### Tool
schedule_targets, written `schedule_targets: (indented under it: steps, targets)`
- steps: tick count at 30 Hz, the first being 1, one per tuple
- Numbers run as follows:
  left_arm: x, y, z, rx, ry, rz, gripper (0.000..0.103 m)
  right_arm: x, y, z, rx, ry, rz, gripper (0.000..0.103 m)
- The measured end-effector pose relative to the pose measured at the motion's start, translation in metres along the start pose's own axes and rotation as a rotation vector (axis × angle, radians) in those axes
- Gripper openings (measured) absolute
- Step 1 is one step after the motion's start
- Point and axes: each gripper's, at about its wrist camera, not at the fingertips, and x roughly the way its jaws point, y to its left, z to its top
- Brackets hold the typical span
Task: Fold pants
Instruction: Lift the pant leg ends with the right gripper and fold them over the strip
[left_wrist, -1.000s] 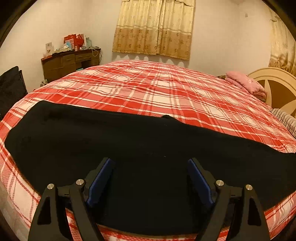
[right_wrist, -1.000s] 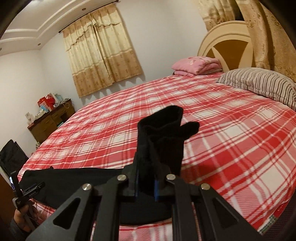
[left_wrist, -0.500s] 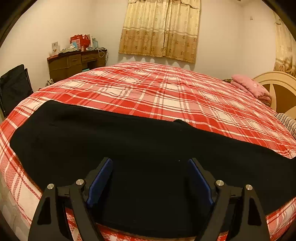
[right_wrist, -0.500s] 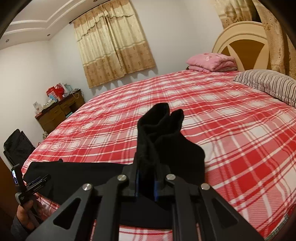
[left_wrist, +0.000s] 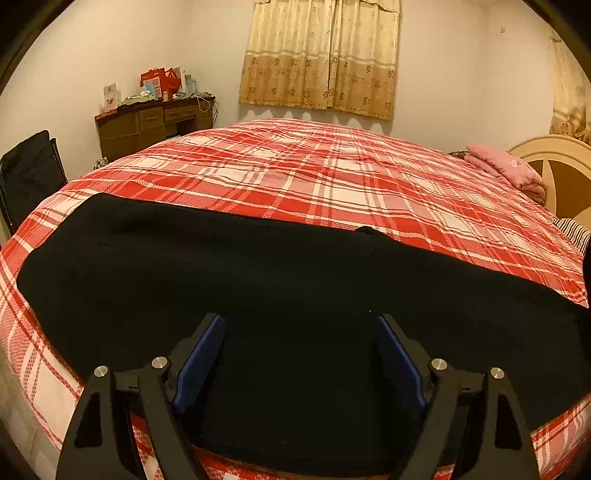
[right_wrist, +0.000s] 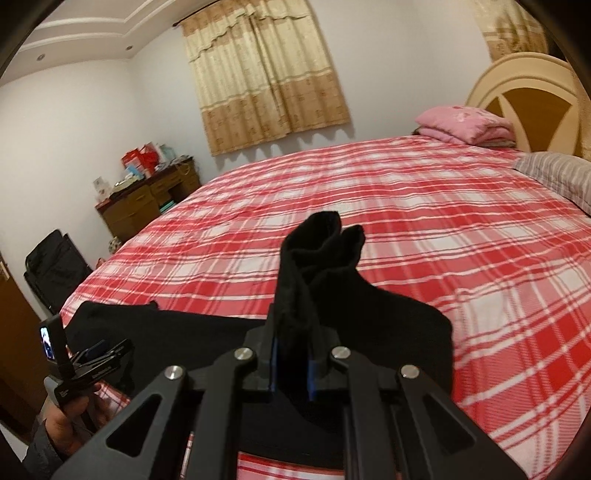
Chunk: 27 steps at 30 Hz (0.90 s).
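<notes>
A: Right wrist view: the black soft-fabric pants (right_wrist: 369, 325) lie in a long band along the near edge of the red-and-white plaid bedspread (right_wrist: 369, 206), and one end is bunched between the closed jaws of the right gripper (right_wrist: 291, 354), standing up toward twelve o'clock.

B: And the left gripper (left_wrist: 297, 360)?

A: Its blue-padded fingers (left_wrist: 201, 358) stand wide apart above the dark cloth, gripping nothing. In the right view it sits at eight o'clock, held in the person's hand (right_wrist: 70, 424).

B: What could go wrong?

A: I'd judge the pinch is narrow and the fabric slack, so the bunch could slip out mid-carry. With nothing pinning the flat part, the whole band might also drag and land skewed.

B: Anything different from a second ago?

A: Yes. The right gripper has travelled along the bed toward the left one. The brown wooden desk (right_wrist: 147, 199) and folded pink blanket (right_wrist: 465, 122) have slid toward three o'clock, and more flat cloth shows at nine. The left view barely changes, and neither gripper's opening has altered.
</notes>
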Motion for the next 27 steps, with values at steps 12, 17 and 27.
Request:
schedule_targets:
  steps: [12, 17, 27]
  targets:
    - [0.0, -0.002, -0.003, 0.025, -0.007, 0.013, 0.085, 0.038, 0.054, -0.018, -0.092, 0.069, 0.082, 0.014]
    - [0.0, -0.002, -0.004, 0.032, -0.01, 0.017, 0.085, 0.049, 0.07, -0.025, -0.127, 0.09, 0.096, 0.014]
    - [0.001, -0.003, -0.004, 0.036, -0.01, 0.022, 0.085, 0.066, 0.093, -0.041, -0.197, 0.135, 0.099, 0.014]
